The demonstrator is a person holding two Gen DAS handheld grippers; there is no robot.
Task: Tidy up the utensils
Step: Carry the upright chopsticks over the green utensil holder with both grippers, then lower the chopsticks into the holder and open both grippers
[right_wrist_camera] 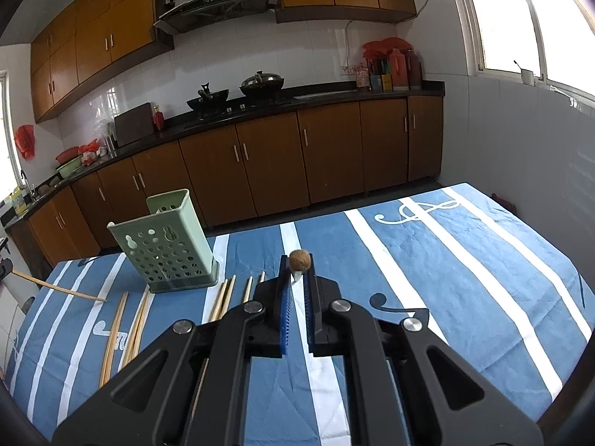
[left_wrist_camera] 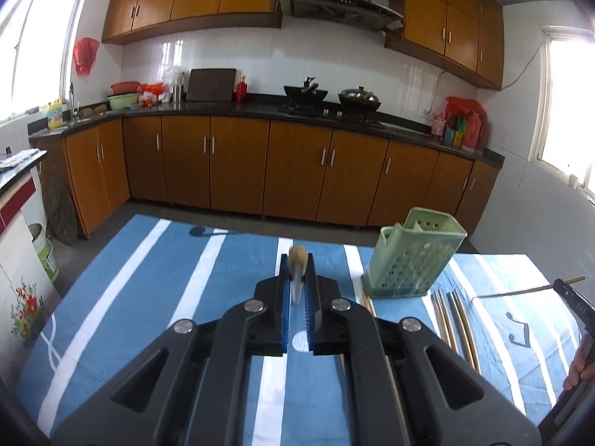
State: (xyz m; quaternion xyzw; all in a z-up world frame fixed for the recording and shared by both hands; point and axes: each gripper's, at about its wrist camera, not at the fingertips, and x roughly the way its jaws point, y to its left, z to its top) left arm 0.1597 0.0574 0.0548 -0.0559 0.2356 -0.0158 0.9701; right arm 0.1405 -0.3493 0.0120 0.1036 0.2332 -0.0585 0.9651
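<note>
Each of your two grippers is clamped on one wooden chopstick, seen end-on: a round, pale-brown tip pokes out between the ribbed blue pads

1. Your left gripper [left_wrist_camera: 298, 260] has its jaws closed on the left chopstick [left_wrist_camera: 298, 256]. In the right wrist view the same stick [right_wrist_camera: 59, 288] shows as a thin, slightly bowed rod slanting above the cloth at the far left

2. Your right gripper [right_wrist_camera: 298, 260] has its jaws closed on the right chopstick [right_wrist_camera: 299, 259], whose cut end looks darker. In the left wrist view that stick [left_wrist_camera: 528, 290] crosses the right edge, slender and tan, held in the black gripper there, with a hand [left_wrist_camera: 580, 368] below it

3. The loose chopsticks [right_wrist_camera: 119, 334] lie flat on the tablecloth [right_wrist_camera: 465, 260] in rough pairs, near the holder's base; some have a metallic sheen in the left wrist view, others are plain wood

4. The utensil holder [right_wrist_camera: 167, 249] is a pale green plastic box, perforated with round holes and keyhole slots. It stands upright on the cloth, between the two grippers

5. The tablecloth is soft blue fabric with white stripes and music-note motifs. Behind it run glossy orange-brown cabinets [left_wrist_camera: 238, 163] under a black counter
</note>
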